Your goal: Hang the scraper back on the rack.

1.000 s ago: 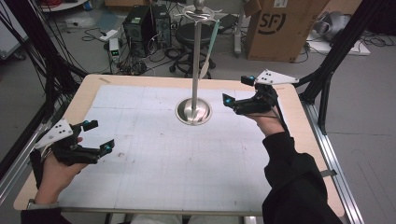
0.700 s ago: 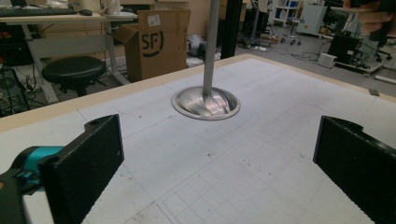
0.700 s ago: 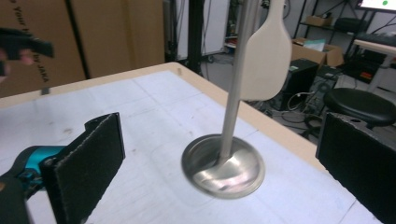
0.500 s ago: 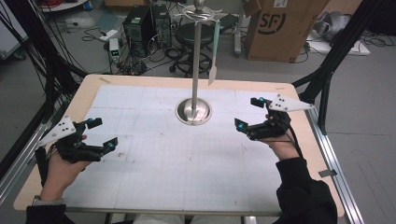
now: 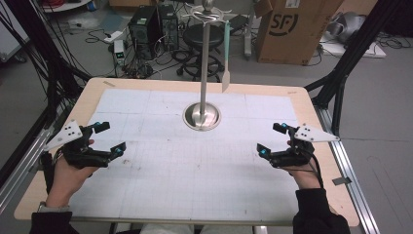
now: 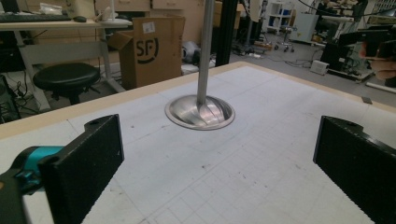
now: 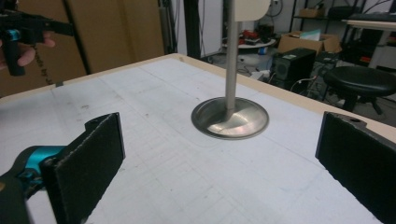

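Both hand-held grippers are held low over the tabletop [image 5: 146,97] with their jaws spread wide and nothing between them. At the near left of the high view, the left hand-held gripper [image 5: 109,139] is gripped in a hand above the white gridded mat [image 5: 195,175]; the right hand-held gripper [image 5: 272,141] is seen at the near right, well apart from the first. Between them and farther back, a tall metal stand [image 5: 204,68] rises from a round polished base [image 5: 201,116] resting on the mat. A pale spatula [image 5: 226,58] with a teal handle hangs from one of the hooks at the top of the stand, on its right side, blade downward. Both gripper views are aimed at the base and pole of the stand, seen between the open black jaws. Neither gripper is near the spatula, so the work appears to be at rest or between steps. If the spatula is to be taken next, it would be best approached from the right side by the right gripper, with the jaws kept wide until they flank the handle, closed firmly, and then lifted clear of the hook so that the stand is not tipped. A cardboard box [image 5: 292,29] and a black stool [image 5: 197,36] stand on the floor beyond the tabletop.
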`<state>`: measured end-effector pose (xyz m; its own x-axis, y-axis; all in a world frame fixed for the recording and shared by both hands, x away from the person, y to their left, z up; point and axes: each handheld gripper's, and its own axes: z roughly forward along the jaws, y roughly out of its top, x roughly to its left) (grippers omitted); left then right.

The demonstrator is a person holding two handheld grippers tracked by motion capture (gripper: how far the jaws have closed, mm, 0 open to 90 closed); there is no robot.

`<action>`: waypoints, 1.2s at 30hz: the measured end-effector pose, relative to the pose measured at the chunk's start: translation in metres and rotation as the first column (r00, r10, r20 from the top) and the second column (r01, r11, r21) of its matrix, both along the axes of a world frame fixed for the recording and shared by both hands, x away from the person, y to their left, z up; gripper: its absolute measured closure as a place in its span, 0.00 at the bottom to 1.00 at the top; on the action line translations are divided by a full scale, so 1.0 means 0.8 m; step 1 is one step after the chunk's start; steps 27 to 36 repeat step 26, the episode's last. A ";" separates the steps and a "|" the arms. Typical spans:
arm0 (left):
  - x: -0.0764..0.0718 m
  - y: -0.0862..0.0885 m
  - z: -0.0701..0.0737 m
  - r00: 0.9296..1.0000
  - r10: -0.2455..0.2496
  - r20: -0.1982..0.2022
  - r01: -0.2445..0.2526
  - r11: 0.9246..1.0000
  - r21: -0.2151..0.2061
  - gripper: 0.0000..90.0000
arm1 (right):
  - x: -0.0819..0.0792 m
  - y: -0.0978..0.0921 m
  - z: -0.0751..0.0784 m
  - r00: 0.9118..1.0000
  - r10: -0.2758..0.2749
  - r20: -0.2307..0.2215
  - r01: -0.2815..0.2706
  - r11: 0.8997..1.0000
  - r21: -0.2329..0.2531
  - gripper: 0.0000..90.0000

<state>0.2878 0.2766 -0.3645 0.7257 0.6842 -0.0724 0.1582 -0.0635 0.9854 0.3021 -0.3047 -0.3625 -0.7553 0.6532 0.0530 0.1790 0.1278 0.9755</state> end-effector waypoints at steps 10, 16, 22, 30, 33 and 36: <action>0.002 -0.002 -0.003 1.000 0.005 -0.008 -0.005 1.000 0.004 0.02 | -0.016 -0.034 -0.038 0.997 -0.058 -0.055 0.059 0.998 0.009 0.01; 0.003 -0.002 -0.004 1.000 0.003 -0.004 -0.002 1.000 0.007 0.02 | -0.023 -0.039 -0.032 0.997 -0.068 -0.038 0.070 0.997 0.039 0.00; 0.005 -0.004 -0.006 1.000 0.008 -0.005 -0.008 1.000 0.010 0.02 | -0.027 -0.032 -0.016 0.999 -0.050 -0.022 0.050 0.998 0.038 0.01; 0.004 -0.004 -0.006 1.000 0.008 -0.002 -0.008 1.000 0.009 0.02 | -0.027 -0.025 -0.013 0.999 -0.034 -0.016 0.035 0.999 0.025 0.00; 0.004 -0.004 -0.006 1.000 0.008 -0.002 -0.008 1.000 0.009 0.02 | -0.027 -0.025 -0.013 0.999 -0.034 -0.016 0.035 0.999 0.025 0.00; 0.004 -0.004 -0.006 1.000 0.008 -0.002 -0.008 1.000 0.009 0.02 | -0.027 -0.025 -0.013 0.999 -0.034 -0.016 0.035 0.999 0.025 0.00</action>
